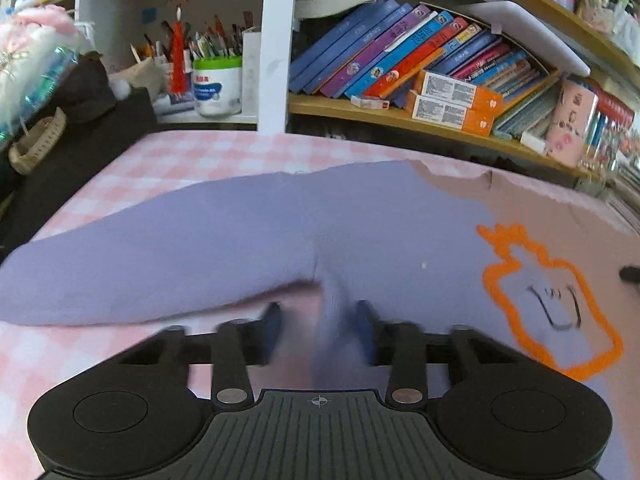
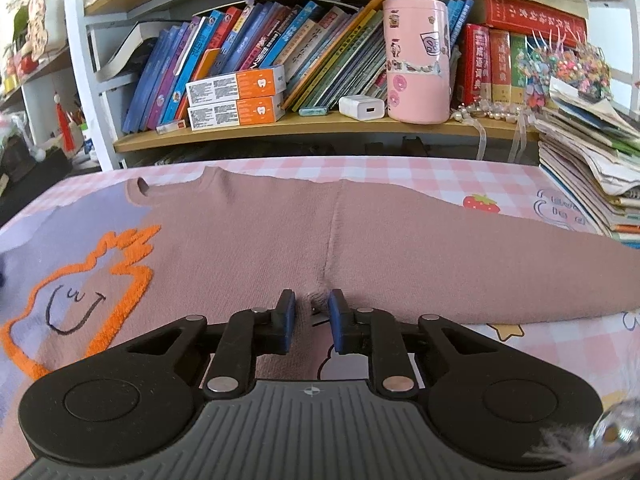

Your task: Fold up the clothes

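A knitted sweater (image 1: pixel 240 232) lies flat on the pink checked tablecloth (image 1: pixel 192 152). Its left half is lavender and its right half (image 2: pixel 248 240) is dusty pink, with an orange outlined smiling figure (image 2: pixel 132 276) across the middle. My left gripper (image 1: pixel 320 308) sits at the lavender armpit. Its blurred fingers stand apart around a raised ridge of fabric, and the left finger (image 1: pixel 274 316) is clear of it. My right gripper (image 2: pixel 312 300) is at the pink armpit, with its blue-padded fingers close together on a small pucker of knit.
A bookshelf (image 2: pixel 320 124) full of leaning books runs just behind the table. On it stand a pink tin (image 2: pixel 418 60) and orange boxes (image 2: pixel 236 100). A stack of papers (image 2: pixel 584 168) rises at the right edge. A pen jar (image 1: pixel 218 84) and a dark box (image 1: pixel 80 120) stand at the left.
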A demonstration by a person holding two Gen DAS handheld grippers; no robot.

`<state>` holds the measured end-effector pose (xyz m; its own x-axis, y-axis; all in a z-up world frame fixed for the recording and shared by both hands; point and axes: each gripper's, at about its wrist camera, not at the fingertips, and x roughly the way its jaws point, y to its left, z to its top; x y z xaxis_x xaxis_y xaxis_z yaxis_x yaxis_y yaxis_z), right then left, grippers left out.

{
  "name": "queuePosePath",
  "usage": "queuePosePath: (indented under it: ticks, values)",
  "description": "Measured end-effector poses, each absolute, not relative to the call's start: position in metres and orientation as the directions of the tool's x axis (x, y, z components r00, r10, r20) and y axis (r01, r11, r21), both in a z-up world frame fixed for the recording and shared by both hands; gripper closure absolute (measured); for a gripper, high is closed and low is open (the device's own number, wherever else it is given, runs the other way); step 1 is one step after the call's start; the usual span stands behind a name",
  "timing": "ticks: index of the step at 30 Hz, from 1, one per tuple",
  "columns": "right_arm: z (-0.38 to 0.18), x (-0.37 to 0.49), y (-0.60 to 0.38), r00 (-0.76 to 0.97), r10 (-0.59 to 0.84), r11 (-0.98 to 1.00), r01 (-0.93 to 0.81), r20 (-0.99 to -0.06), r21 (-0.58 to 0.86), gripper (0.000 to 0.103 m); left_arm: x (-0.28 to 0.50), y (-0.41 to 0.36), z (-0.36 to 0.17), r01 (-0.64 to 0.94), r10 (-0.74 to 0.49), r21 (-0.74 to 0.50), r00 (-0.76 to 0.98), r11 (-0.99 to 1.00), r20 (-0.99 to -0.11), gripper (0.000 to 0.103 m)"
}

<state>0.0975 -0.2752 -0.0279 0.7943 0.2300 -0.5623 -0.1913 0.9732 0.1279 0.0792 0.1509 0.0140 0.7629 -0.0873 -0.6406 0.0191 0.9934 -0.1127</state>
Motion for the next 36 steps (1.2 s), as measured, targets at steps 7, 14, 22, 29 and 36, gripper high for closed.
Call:
queuePosePath:
  ticks: [7,14,22,29,36]
  values:
    - [-0.028,0.099,-0.287,0.789,0.279,0.957,-0.185,-0.548,0.222,0.087,0.104,0.151,0.009,-0.002,-0.104,-0.163,0.764,0.987,-0.637,0.098]
    - [-0.023,0.097,-0.303,0.788,0.309,0.937,-0.159,-0.532,0.310,0.082,0.074,0.155,0.009,0.006,-0.110,-0.165,0.771,0.986,-0.627,0.090]
    - [-0.026,0.058,-0.313,0.769,0.398,0.875,-0.154,-0.500,0.459,0.059,0.009,0.154,0.010,0.073,-0.144,-0.141,0.786,0.987,-0.601,0.080]
    - [-0.020,0.007,-0.287,0.746,0.429,0.867,-0.181,-0.509,0.464,0.054,-0.005,0.141,0.007,0.151,-0.181,-0.100,0.786,0.984,-0.592,0.035]
    - [-0.019,-0.043,-0.266,0.685,0.525,0.793,-0.178,-0.505,0.583,0.054,-0.006,0.142,0.006,0.208,-0.249,-0.138,0.773,0.968,-0.584,0.024]
